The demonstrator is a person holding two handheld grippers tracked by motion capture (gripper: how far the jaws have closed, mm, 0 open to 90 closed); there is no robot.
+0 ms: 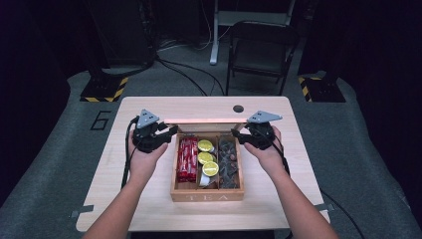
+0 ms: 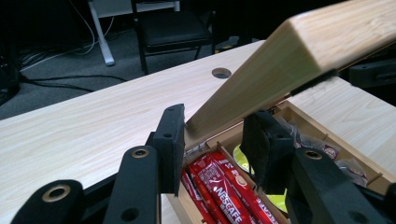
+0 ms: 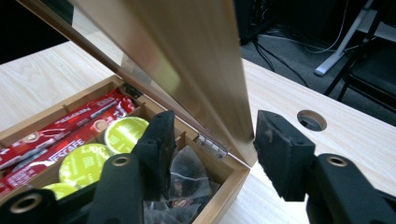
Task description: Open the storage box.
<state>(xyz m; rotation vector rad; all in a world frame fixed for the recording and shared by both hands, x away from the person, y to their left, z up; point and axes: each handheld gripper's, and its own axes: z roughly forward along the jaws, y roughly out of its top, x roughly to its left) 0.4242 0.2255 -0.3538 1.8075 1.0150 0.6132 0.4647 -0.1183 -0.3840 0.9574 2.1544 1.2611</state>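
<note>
Each black hand-held gripper carries a grey three-cornered plate, brass-ringed screw holes and a trailing black cable.

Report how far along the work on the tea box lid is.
Done: the lid stands raised on its hinges, baring sachets, green pods and tea bags. In hand: the left claw and right claw each straddle a lid end. Left: whether it swings fully open or shut, I cannot tell.

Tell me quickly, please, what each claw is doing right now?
Left claw: jaws astride the lid edge; grip cannot be told.
Right claw: open, jaws astride the lid's other edge, not pressing.
</note>
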